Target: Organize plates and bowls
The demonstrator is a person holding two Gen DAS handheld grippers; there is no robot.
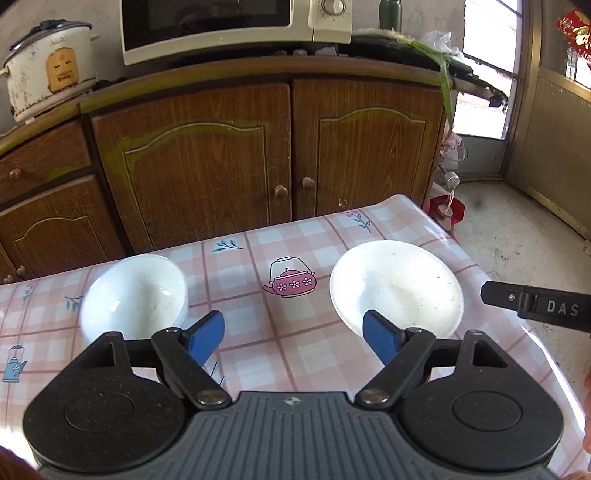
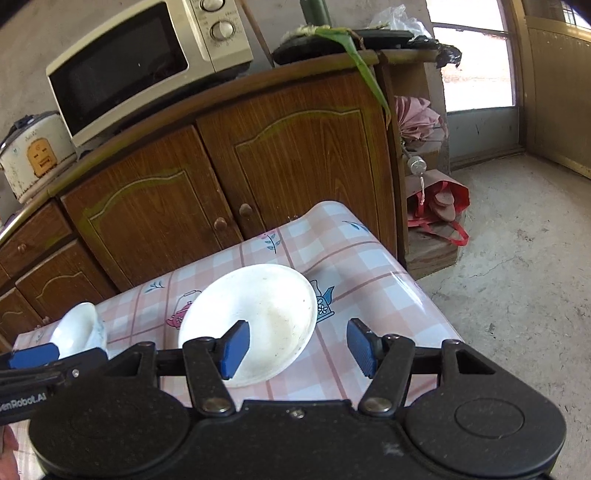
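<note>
A white bowl [image 1: 136, 291] stands at the left on the pink checked tablecloth [image 1: 291, 332]. A white shallow plate [image 1: 399, 288] lies at the right. My left gripper [image 1: 293, 338] is open and empty, above the cloth between the two dishes. In the right wrist view the plate [image 2: 258, 317] lies just ahead, and my right gripper [image 2: 297, 349] is open, its left pad over the plate's near rim and its right pad outside the rim. The bowl [image 2: 79, 330] shows at the far left, next to the left gripper's blue pad [image 2: 33, 360].
A wooden cabinet [image 1: 258, 147] stands close behind the table, with a microwave [image 1: 236, 26] and a rice cooker [image 1: 48, 66] on top. The table's right edge [image 2: 424, 295] drops to a concrete floor [image 2: 517, 277]. A red bag [image 2: 439, 206] sits beside the cabinet.
</note>
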